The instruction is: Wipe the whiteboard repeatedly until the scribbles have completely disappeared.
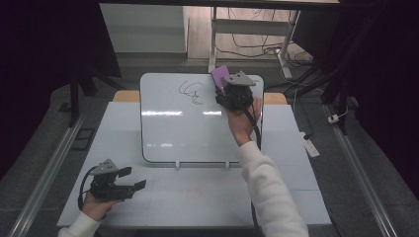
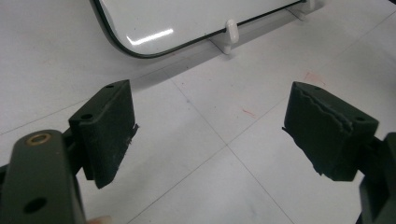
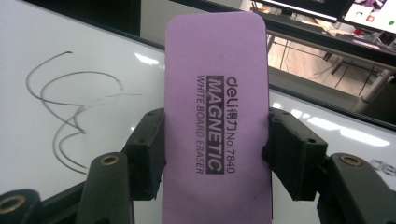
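A whiteboard (image 1: 188,133) leans tilted on two small white feet at the middle of the table, with a black scribble (image 1: 190,92) near its top. My right gripper (image 1: 228,90) is at the board's upper right, shut on a purple whiteboard eraser (image 1: 220,76). In the right gripper view the eraser (image 3: 215,107) stands upright between the jaws, its printed label facing the camera, with the scribble (image 3: 70,107) to its left. My left gripper (image 1: 133,178) rests low at the table's front left, open. Nothing lies between its pads (image 2: 111,130).
The white table (image 1: 197,197) has faint red marks (image 2: 247,112) on its surface in front of the board. One of the board's white feet (image 2: 229,32) stands ahead of the left gripper. Behind the table are a desk frame and cables (image 1: 257,44) on the floor.
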`<action>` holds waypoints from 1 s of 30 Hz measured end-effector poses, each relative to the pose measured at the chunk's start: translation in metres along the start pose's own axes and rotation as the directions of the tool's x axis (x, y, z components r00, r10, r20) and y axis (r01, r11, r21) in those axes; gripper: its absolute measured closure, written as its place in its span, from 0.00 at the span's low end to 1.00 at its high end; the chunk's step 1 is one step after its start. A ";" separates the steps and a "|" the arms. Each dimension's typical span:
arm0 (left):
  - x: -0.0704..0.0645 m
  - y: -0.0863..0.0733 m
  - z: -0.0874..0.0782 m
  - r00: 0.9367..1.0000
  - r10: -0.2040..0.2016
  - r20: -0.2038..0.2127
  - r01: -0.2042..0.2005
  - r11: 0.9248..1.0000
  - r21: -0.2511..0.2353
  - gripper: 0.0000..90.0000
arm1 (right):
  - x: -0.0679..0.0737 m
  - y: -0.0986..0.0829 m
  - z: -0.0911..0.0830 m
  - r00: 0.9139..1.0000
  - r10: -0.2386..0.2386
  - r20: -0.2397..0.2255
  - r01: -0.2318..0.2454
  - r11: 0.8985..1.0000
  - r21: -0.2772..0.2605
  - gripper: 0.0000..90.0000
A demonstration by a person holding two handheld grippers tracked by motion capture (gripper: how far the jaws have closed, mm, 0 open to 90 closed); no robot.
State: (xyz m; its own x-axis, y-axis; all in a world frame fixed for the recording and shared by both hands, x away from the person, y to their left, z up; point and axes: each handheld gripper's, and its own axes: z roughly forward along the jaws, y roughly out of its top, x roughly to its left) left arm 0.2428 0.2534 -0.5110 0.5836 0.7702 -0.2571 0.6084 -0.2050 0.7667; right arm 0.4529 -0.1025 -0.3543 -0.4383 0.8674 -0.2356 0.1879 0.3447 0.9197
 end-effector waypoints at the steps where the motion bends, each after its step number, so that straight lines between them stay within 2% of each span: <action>1: 0.000 0.000 0.000 1.000 0.000 0.000 0.000 1.000 0.000 0.19 | 0.004 0.001 0.001 1.000 0.002 -0.012 -0.002 1.000 -0.002 0.46; 5: 0.000 0.000 0.000 1.000 -0.001 0.001 0.001 1.000 -0.003 0.19 | 0.031 0.003 0.008 0.995 -0.025 -0.097 0.024 1.000 -0.005 0.46; 6: 0.000 0.000 0.000 1.000 -0.001 0.002 0.001 1.000 -0.002 0.19 | 0.042 0.003 0.010 0.991 -0.039 -0.127 0.039 0.999 -0.001 0.46; 10: 0.000 0.000 0.000 1.000 0.001 0.000 -0.001 1.000 -0.002 0.19 | 0.073 0.003 0.016 0.975 -0.080 -0.205 0.083 0.997 0.007 0.46; 12: 0.001 0.000 0.000 1.000 0.002 -0.001 -0.002 1.000 -0.002 0.19 | 0.085 0.003 0.019 0.970 -0.101 -0.223 0.106 0.994 0.007 0.46; 14: 0.001 0.000 0.000 1.000 0.000 0.000 0.000 1.000 -0.003 0.19 | 0.090 0.003 0.020 0.968 -0.116 -0.220 0.120 0.993 0.006 0.46; 17: 0.001 0.000 0.000 1.000 -0.001 0.000 0.001 1.000 -0.003 0.19 | 0.082 0.004 0.020 0.965 -0.085 -0.246 0.090 0.996 0.008 0.46; 18: 0.001 0.000 0.000 1.000 0.000 -0.001 0.000 1.000 -0.003 0.19 | 0.080 0.004 0.019 0.968 -0.082 -0.239 0.086 0.996 0.007 0.46; 23: 0.000 0.000 0.000 1.000 0.002 0.000 -0.002 1.000 0.000 0.19 | 0.054 0.004 0.013 0.982 -0.064 -0.179 0.065 0.998 0.004 0.45; 26: -0.001 0.000 0.000 1.000 0.004 0.000 -0.004 1.000 0.001 0.19 | 0.030 0.005 0.007 0.992 -0.035 -0.118 0.035 0.999 0.000 0.45; 28: -0.001 0.000 0.000 1.000 0.006 0.001 -0.006 1.000 0.002 0.19 | 0.016 0.005 0.005 0.996 -0.004 -0.093 0.004 1.000 -0.001 0.45; 30: -0.001 0.000 0.000 1.000 0.006 0.001 -0.006 1.000 0.001 0.19 | 0.008 0.005 0.005 0.996 0.022 -0.089 -0.022 1.000 -0.002 0.45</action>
State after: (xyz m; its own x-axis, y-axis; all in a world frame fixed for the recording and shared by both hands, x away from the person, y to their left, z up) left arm 0.2428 0.2527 -0.5111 0.5877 0.7683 -0.2535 0.6057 -0.2100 0.7675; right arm 0.4545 -0.0923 -0.3527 -0.5103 0.8395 -0.1866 0.1956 0.3246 0.9254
